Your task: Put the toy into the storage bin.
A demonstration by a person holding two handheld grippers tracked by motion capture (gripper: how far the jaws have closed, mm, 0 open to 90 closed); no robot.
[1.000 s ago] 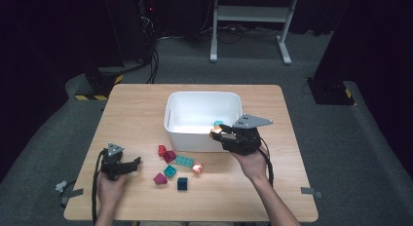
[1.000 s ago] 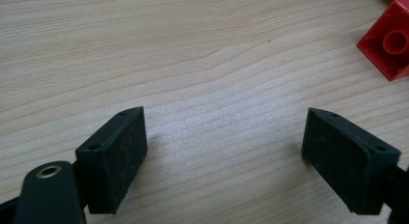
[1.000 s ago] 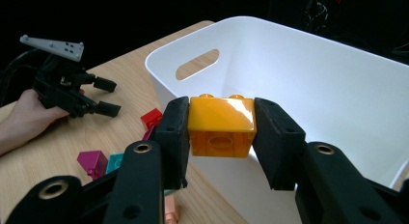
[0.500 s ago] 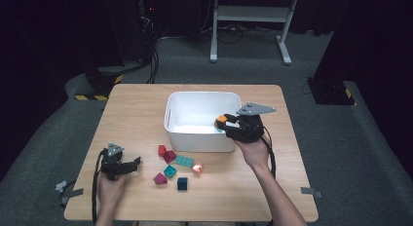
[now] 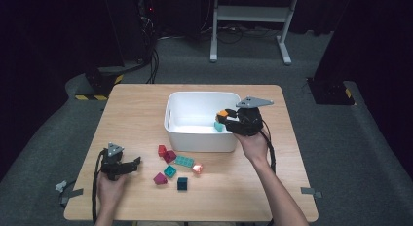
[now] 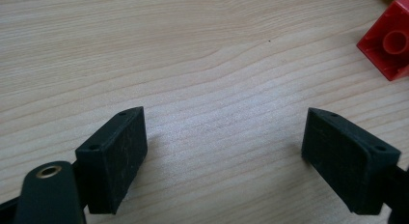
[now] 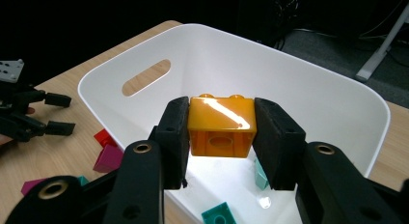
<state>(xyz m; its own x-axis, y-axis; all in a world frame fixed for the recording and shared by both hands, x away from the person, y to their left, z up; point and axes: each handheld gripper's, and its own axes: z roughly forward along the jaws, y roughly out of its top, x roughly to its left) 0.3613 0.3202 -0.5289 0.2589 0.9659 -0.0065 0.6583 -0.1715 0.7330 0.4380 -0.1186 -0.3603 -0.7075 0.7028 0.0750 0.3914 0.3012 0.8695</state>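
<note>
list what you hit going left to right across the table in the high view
left gripper → red brick → teal flat brick → glowing orange-pink brick → orange brick held over the white bin → right gripper

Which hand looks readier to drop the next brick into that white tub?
Right. The right gripper is shut on an orange brick and hangs over the white tub. The left gripper sits open and holds nothing, down on the table.
</note>
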